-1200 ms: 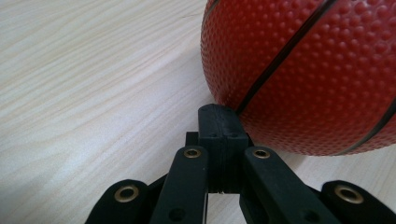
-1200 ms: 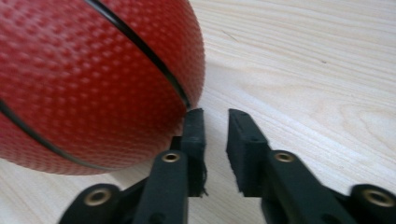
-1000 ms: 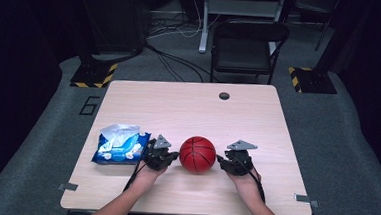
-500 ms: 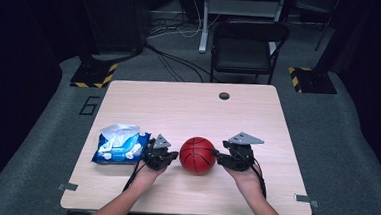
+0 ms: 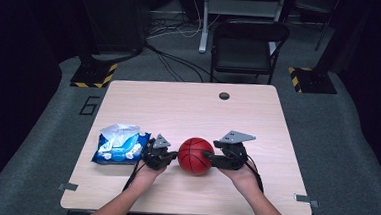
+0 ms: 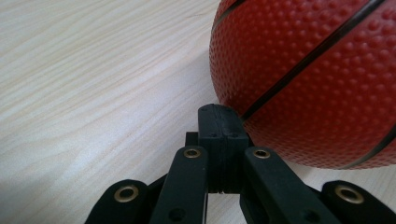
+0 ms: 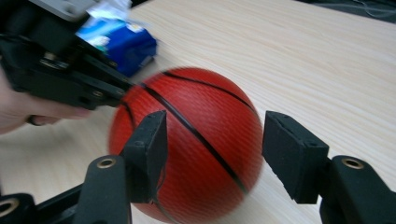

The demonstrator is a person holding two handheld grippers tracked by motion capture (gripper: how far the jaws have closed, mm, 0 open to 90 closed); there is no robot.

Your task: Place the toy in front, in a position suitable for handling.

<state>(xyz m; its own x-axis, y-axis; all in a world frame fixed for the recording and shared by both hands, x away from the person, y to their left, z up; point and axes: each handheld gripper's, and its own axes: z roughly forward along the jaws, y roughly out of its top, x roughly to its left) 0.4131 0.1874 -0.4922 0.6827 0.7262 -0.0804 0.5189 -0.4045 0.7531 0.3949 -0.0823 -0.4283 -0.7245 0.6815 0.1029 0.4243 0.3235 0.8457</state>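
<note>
I have the red ball [image 5: 195, 156] on the table [image 5: 188, 107] near its front edge, between my two grippers, with the blue wipes pack [image 5: 120, 144] off to the left. My left gripper [image 6: 219, 122] is clenched on nothing, tips right against the ball's side. My right gripper [image 7: 215, 140] has just been spreading its jaws (not gripping yet). I'd widen further, centre the ball, then squeeze gently

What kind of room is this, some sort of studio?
Probably a lab or recording studio: a lone wooden table on grey carpet, loose cables across the floor, hazard-striped stand bases, and a folding chair against a dark backdrop.
</note>
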